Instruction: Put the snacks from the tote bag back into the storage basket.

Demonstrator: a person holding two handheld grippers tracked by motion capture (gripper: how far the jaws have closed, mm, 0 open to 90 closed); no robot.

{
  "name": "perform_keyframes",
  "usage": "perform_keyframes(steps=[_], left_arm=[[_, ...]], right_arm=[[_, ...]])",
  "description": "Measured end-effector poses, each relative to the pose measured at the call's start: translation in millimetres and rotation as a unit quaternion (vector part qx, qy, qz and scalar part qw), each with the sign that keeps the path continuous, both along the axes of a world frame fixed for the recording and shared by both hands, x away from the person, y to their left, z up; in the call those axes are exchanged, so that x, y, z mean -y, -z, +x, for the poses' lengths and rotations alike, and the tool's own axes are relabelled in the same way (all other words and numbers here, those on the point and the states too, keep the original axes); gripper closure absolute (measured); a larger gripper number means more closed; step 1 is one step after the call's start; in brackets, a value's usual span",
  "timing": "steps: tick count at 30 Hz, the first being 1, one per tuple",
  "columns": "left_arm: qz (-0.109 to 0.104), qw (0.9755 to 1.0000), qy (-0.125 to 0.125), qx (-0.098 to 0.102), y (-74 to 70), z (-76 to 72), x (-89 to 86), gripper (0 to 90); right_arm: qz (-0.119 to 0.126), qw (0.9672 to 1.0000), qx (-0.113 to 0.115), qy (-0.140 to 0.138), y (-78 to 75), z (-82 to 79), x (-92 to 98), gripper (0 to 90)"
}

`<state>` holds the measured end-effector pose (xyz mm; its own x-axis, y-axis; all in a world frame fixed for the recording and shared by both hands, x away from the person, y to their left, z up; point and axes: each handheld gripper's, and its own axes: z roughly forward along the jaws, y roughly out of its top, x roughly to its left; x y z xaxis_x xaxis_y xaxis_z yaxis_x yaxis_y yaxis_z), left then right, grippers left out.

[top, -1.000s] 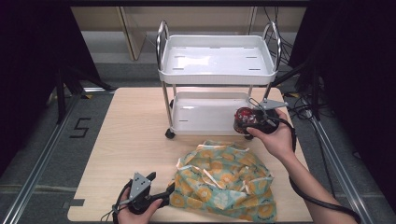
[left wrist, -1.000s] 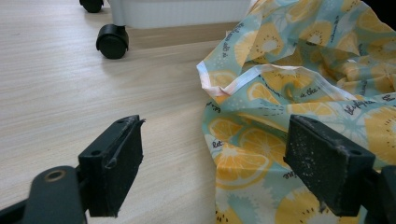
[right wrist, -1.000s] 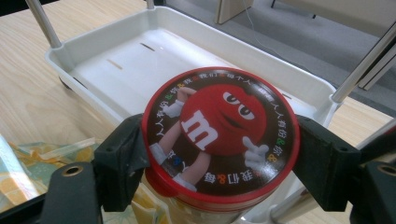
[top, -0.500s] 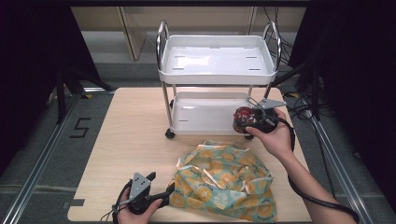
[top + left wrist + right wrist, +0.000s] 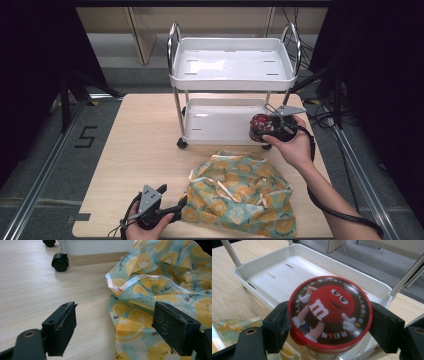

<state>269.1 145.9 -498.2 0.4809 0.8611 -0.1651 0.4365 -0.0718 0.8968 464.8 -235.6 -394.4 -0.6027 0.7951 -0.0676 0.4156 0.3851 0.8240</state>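
A round jar with a red candy-character lid (image 5: 330,315) sits between the jaws of my right gripper (image 5: 265,127), which is shut on it at the right end of the white cart's lower shelf (image 5: 215,122). In the high view the jar (image 5: 260,125) hangs over that shelf's front right corner. A teal bag printed with orange slices (image 5: 240,192) lies crumpled on the table's near right part. My left gripper (image 5: 180,206) stands open at the bag's left edge, one jaw over bare wood, the other over the fabric (image 5: 150,302).
The white two-shelf cart (image 5: 232,65) on black wheels (image 5: 60,262) stands at the table's far middle, both shelves bare. Light wooden table (image 5: 140,145) has free room at left. A cable (image 5: 340,212) trails from the right gripper along the table's right edge.
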Motion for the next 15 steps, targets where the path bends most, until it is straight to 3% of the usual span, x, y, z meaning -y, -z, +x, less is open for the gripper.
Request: perform_keyframes(steps=[3,10,11,14,15], left_arm=[[0.0,1.0,0.0,-0.001,0.0,0.1,0.0,18.9],[0.004,1.0,0.005,0.001,0.3,0.4,-0.7,19.0],[0.002,1.0,0.004,0.001,0.4,0.4,-0.6,19.0],[-0.003,1.0,0.002,0.001,0.7,0.5,0.1,18.9],[-0.006,1.0,0.003,0.001,0.9,0.7,0.3,19.0]], right_arm=[[0.009,0.9999,-0.011,0.003,-0.2,-1.6,-1.8,26.2],[0.0,1.0,0.007,0.002,-1.3,2.5,-1.1,26.2],[0.008,0.9999,-0.007,0.009,-1.5,0.2,-3.2,26.2],[0.002,1.0,0.003,-0.001,-1.7,2.6,-2.5,26.2],[0.008,0.9999,-0.01,0.007,-2.1,0.5,-4.5,26.2]])
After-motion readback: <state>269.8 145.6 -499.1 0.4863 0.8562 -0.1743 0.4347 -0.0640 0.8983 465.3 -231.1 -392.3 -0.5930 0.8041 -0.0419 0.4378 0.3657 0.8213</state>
